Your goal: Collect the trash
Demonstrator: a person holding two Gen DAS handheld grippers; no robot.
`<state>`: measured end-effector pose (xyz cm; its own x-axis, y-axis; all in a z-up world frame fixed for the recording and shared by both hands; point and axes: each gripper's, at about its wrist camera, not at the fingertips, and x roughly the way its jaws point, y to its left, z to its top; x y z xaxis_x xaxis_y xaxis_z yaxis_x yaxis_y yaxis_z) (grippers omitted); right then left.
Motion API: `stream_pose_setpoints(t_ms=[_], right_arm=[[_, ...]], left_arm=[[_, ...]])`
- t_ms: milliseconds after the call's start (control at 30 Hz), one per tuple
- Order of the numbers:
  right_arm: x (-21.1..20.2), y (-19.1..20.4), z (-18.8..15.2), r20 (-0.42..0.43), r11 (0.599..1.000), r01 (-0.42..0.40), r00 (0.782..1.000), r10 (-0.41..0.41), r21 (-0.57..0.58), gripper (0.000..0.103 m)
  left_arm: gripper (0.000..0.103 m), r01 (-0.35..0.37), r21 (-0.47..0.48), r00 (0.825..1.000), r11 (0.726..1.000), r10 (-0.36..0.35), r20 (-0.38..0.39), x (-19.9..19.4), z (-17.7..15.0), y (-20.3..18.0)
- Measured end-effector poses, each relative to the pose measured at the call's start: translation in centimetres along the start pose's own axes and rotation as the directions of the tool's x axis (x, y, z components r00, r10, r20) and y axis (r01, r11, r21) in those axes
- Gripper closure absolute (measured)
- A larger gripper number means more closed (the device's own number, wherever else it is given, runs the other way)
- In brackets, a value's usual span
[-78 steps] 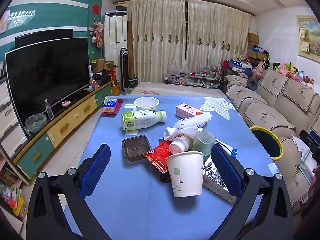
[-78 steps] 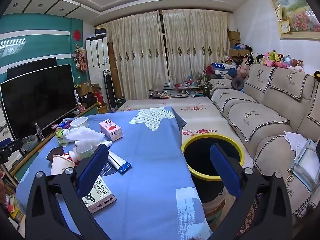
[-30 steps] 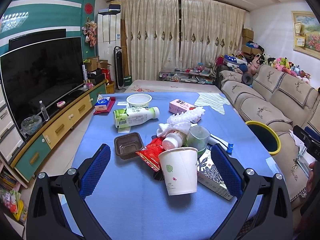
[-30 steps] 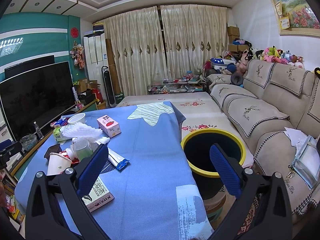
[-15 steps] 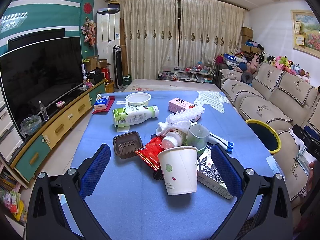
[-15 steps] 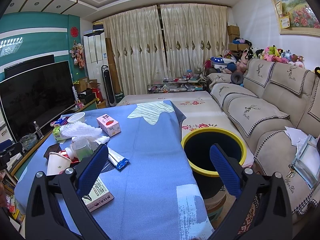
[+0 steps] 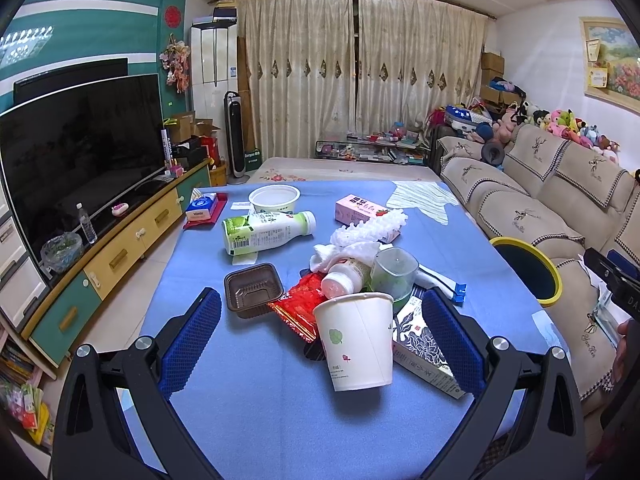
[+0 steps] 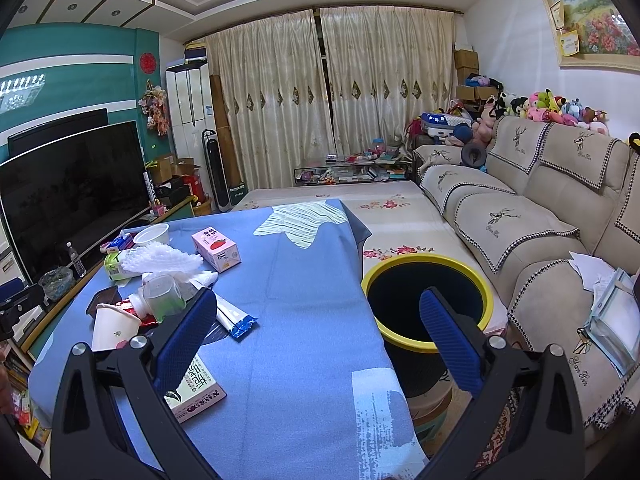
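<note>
Ideally, the left hand-held gripper [image 7: 320,336], jaws spread and empty, closes squarely around the paper cup [image 7: 354,344] on the worktop [image 7: 248,408] (it crushes easily). Right hand-held gripper [image 8: 318,340], likewise released, hangs by the yellow-rimmed bin [image 8: 428,304].

Paper cup [image 7: 355,342] hides part of the red wrapper [image 7: 298,306].

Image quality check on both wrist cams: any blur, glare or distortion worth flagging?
Left wrist view: sharp, with strong fisheye bending at the edges and black corner vignette; the paper cup between the open left tool fingers is crisp and casts a soft shadow on the blue tablecloth. Right wrist view: same barrel warp, no motion blur; the yellow-rimmed bin interior reads black; mild reflection on the TV screen.
</note>
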<state>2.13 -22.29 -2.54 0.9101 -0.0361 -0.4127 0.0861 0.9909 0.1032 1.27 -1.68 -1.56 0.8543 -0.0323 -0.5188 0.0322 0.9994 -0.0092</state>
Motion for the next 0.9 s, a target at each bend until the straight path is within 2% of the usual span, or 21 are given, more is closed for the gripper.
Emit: stream_pose_setpoints(t_ms=[667, 900], right_arm=[[0.4, 0.1, -0.4, -0.018, 1.000, -0.008, 1.000, 0.008, -0.004, 0.006], [3.1, 0.7, -1.3, -0.110, 0.995, -0.101, 0.989, 0.098, -0.021, 0.006]], left_arm=[[0.004, -0.007, 0.016, 1.000, 1.000, 0.007, -0.008, 0.5, 0.9, 0.2], [0.004, -0.048, 0.007, 0.999, 0.999, 0.048, 0.004, 2.4, 2.0, 1.4]])
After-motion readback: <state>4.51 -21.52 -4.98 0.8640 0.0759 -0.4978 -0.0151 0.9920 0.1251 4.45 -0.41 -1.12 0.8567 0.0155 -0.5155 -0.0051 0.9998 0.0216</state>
